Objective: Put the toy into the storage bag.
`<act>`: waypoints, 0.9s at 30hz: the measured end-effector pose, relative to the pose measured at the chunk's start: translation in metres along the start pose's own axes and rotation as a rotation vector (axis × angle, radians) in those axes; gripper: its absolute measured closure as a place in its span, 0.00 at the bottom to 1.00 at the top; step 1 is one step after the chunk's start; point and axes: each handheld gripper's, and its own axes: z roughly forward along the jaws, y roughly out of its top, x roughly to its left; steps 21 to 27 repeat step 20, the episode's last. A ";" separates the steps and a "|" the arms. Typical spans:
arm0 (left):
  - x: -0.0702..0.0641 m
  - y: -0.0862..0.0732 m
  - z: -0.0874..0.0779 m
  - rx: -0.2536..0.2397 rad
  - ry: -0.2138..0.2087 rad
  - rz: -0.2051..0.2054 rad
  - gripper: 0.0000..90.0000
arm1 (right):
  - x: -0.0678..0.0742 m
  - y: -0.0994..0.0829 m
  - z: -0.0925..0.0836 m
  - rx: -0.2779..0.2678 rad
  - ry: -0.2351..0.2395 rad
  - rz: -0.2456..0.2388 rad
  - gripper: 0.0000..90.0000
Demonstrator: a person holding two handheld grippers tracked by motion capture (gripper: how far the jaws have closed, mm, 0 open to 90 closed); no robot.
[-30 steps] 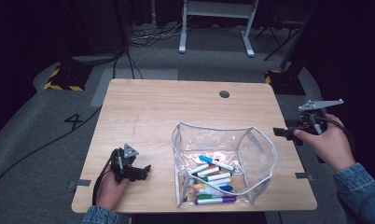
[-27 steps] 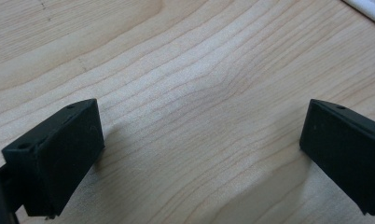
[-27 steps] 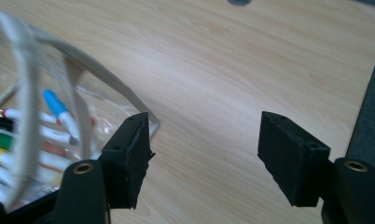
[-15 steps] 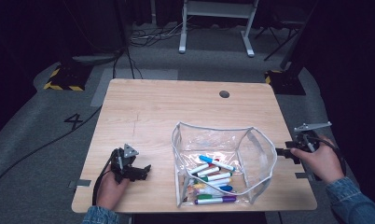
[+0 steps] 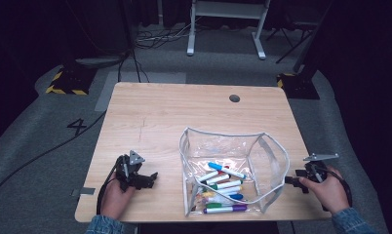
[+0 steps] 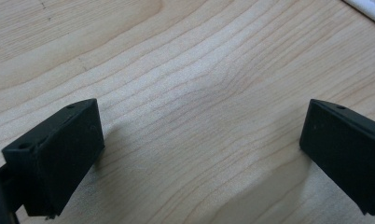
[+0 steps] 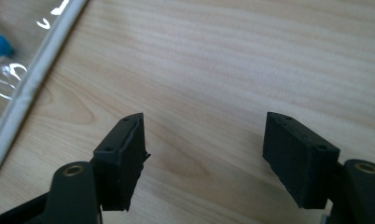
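A dark room with grey carpet surrounds the pale wooden worktop (image 5: 184, 117), which has a small round hole at its 1 o'clock corner. At its 5 o'clock sits a clear pouch (image 5: 230, 170), open-topped, with coloured markers (image 5: 222, 187) lying inside. The right hand-held gripper (image 5: 289, 180), at the pouch's 3 o'clock, gapes wide over bare wood. The left hand-held gripper (image 5: 152, 176), at the pouch's 9 o'clock, is also spread wide, holding nothing; its own view reveals fine wood grain.
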 end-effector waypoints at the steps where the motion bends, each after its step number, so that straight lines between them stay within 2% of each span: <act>1: 0.000 0.000 0.000 0.000 -0.001 0.000 0.00 | 0.001 -0.003 0.002 -0.002 -0.002 -0.002 0.32; 3: 0.000 0.000 0.000 0.000 0.000 0.000 0.00 | 0.003 -0.008 0.004 -0.049 -0.009 -0.009 0.31; 5: 0.000 0.000 0.000 0.000 0.000 0.000 0.00 | 0.005 -0.010 0.005 -0.064 -0.026 -0.029 0.29; 10: 0.000 0.000 0.000 0.000 -0.001 0.000 0.00 | 0.011 -0.018 0.011 -0.125 -0.086 -0.106 0.20; 12: 0.000 0.000 0.000 0.000 -0.001 0.000 0.00 | 0.015 -0.022 0.016 -0.168 -0.100 -0.101 0.13; 14: 0.000 0.000 0.000 0.002 0.000 0.001 0.00 | 0.017 -0.024 0.023 -0.243 -0.103 -0.089 0.09; 27: 0.000 0.000 0.000 0.002 0.002 -0.005 0.00 | 0.017 -0.025 0.023 -0.246 -0.102 -0.095 0.11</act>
